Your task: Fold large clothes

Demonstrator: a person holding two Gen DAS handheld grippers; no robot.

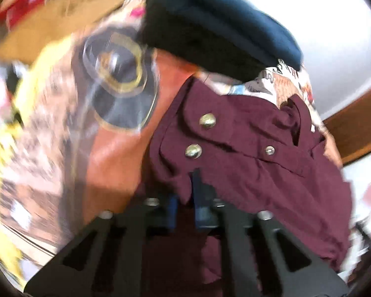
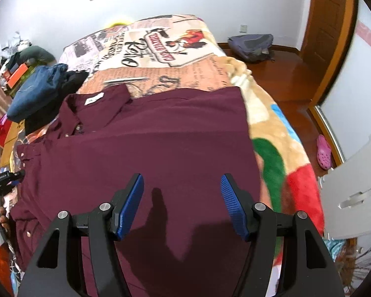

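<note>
A large maroon shirt (image 2: 155, 148) with brass buttons lies spread on the patterned bed blanket (image 2: 165, 49), collar toward the far left. My right gripper (image 2: 183, 203) is open and empty, hovering just above the shirt's near part. My left gripper (image 1: 185, 198) is shut on a fold of the maroon shirt (image 1: 247, 153) near its buttoned edge; cloth drapes over the blue pads (image 1: 200, 198). The left wrist view is motion-blurred. The left gripper also shows at the shirt's left edge in the right wrist view (image 2: 10, 177).
A pile of dark blue clothes (image 2: 37, 91) sits on the bed's left side, and also shows in the left wrist view (image 1: 210, 24). A backpack (image 2: 252, 47) lies on the wooden floor by the door. A pink shoe (image 2: 324, 151) and a white cabinet (image 2: 353, 198) stand right.
</note>
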